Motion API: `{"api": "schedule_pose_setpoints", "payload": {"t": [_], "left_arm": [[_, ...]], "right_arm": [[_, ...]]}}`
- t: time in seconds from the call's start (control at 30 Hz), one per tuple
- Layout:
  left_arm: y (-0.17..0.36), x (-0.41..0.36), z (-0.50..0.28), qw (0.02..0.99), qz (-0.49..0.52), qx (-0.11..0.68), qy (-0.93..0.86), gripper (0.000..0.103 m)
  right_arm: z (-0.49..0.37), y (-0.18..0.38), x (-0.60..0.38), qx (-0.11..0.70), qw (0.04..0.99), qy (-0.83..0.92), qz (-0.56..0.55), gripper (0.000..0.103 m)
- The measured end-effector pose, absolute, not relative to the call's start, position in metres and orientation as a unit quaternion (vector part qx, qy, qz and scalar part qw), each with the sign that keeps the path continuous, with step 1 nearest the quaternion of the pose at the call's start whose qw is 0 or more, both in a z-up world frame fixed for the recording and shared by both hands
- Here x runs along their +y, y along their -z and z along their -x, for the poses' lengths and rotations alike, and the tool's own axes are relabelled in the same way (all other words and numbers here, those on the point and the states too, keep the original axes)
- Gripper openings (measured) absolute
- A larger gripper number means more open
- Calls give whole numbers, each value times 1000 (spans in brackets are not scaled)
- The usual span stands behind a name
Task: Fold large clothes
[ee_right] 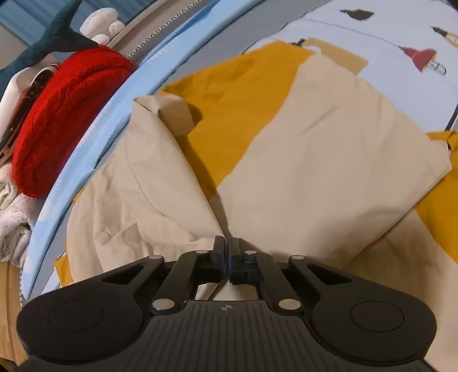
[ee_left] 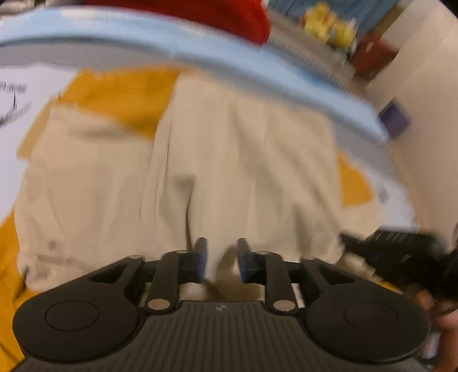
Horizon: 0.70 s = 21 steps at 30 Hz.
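Note:
A large beige garment [ee_left: 223, 171] lies spread on a mustard-yellow cloth [ee_left: 126, 94] on the bed. My left gripper [ee_left: 221, 257] is open just above the beige fabric, with cloth showing between its fingers. The left wrist view is blurred. In the right wrist view the beige garment [ee_right: 329, 160] shows in two long panels with the mustard cloth [ee_right: 234, 114] between them. My right gripper [ee_right: 226, 251] is shut on a pinch of the beige fabric where the panels meet. The right gripper's body [ee_left: 400, 257] shows at the right edge of the left wrist view.
A light blue bed rim [ee_right: 86, 137] curves past the garment. Beyond it are a red plush cushion [ee_right: 63, 114], white towels [ee_right: 11, 217] and a dark plush toy [ee_right: 54, 31]. The printed bedsheet [ee_right: 400, 43] lies to the far right. Yellow toys [ee_left: 329, 25] stand on a shelf.

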<state>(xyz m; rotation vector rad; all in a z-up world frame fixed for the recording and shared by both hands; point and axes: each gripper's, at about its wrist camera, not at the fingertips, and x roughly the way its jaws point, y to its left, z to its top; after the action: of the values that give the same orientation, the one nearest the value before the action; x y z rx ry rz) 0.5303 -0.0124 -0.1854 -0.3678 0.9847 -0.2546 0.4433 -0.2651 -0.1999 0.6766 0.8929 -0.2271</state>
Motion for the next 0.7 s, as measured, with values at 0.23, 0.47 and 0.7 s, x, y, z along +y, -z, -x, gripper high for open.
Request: {"api": "schedule_pose_setpoints", "payload": {"t": [0.23,0.47,0.7], "left_arm": [[205,8,-536,857,168,485,53,31],[183,3,-517,877,159,449,57,29],[209,-46,-501,838,92,520,137,42]], "right_arm": [[-430,164,-251,338,899,118,-253,17],[-445,206,-245,459,842,76,-275,25],[-437,194,-252,423,858,65,-285,32]]}}
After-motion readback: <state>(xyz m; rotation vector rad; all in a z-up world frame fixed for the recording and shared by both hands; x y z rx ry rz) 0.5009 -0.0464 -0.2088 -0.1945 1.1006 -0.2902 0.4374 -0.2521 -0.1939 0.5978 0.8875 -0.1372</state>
